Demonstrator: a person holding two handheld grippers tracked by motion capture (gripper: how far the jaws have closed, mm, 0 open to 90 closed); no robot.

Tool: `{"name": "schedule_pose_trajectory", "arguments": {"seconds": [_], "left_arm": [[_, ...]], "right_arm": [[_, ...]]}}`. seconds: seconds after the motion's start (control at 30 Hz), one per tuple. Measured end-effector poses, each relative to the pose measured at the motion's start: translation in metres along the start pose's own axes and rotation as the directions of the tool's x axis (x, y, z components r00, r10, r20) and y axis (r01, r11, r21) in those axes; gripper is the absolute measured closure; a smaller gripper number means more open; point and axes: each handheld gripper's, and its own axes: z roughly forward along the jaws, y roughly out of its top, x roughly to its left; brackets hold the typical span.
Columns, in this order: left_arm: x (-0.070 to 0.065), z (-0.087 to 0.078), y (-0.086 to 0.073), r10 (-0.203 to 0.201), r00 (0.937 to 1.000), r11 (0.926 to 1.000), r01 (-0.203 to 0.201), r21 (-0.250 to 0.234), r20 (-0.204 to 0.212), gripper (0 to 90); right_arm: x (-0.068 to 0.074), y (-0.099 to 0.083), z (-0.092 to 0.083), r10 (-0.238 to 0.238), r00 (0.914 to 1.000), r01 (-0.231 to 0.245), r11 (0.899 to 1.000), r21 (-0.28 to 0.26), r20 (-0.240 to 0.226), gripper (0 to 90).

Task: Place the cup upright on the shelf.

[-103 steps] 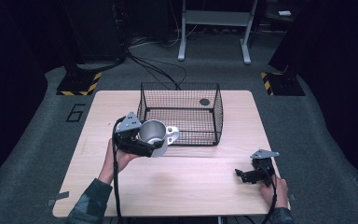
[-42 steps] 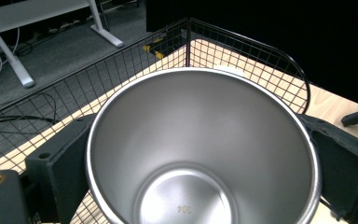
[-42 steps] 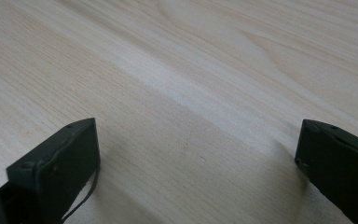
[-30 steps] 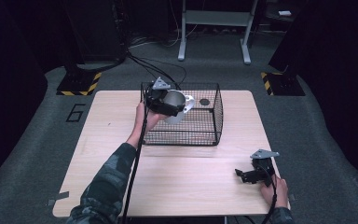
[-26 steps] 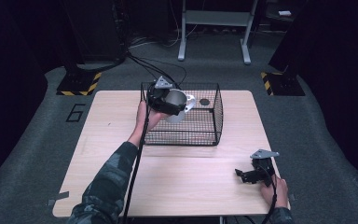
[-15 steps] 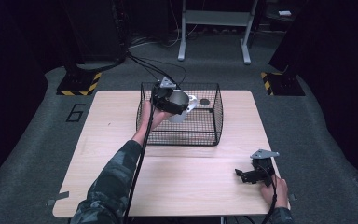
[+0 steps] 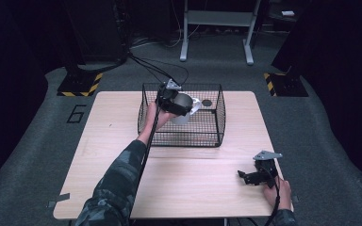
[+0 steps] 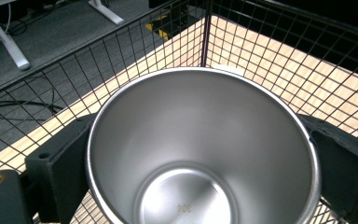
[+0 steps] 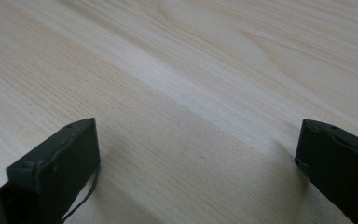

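Note:
A shiny steel cup (image 7: 184, 104) (image 8: 200, 154) is held over the black wire basket (image 7: 217, 113) in the middle of the table, tilted on its side. My left gripper (image 7: 181, 106) (image 8: 200, 154) is shut on the steel cup, one jaw on each side of it. Its open mouth faces the camera in the left gripper view, with the basket's mesh (image 8: 270, 51) behind it. Near the table's front right edge my right gripper (image 7: 252, 178) (image 9: 198, 163) stands open, low over bare wood.
A small dark round thing (image 7: 207, 102) lies on the basket's floor near its far right corner. The wooden table (image 7: 113, 136) has free room left of and in front of the basket. Cables trail over the grey floor (image 7: 136, 52) behind.
My left gripper has carried the steel cup from the table in front of the basket up over its left rim and further right, into the space above the basket. The right gripper has not moved.

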Motion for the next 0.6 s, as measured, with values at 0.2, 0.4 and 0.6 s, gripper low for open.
{"name": "schedule_pose_trajectory", "arguments": {"seconds": [0.2,0.4,0.6], "left_arm": [[0.001,0.006,-0.001,0.007,1.0000,0.9999,-0.007,0.011,0.007,6.2],[0.001,0.013,-0.002,0.019,0.9998,0.9996,-0.019,0.020,0.008,6.2],[0.002,0.017,-0.001,0.026,0.9996,0.9991,-0.027,0.033,0.008,6.2]], "right_arm": [[0.000,0.000,0.000,0.000,1.0000,0.000,1.000,0.000,0.000,0.0],[0.000,0.000,0.000,-0.006,1.0000,0.006,1.000,0.000,-0.001,0.0],[0.000,0.000,0.000,-0.003,1.0000,0.003,1.000,0.000,-0.001,0.0]]}}
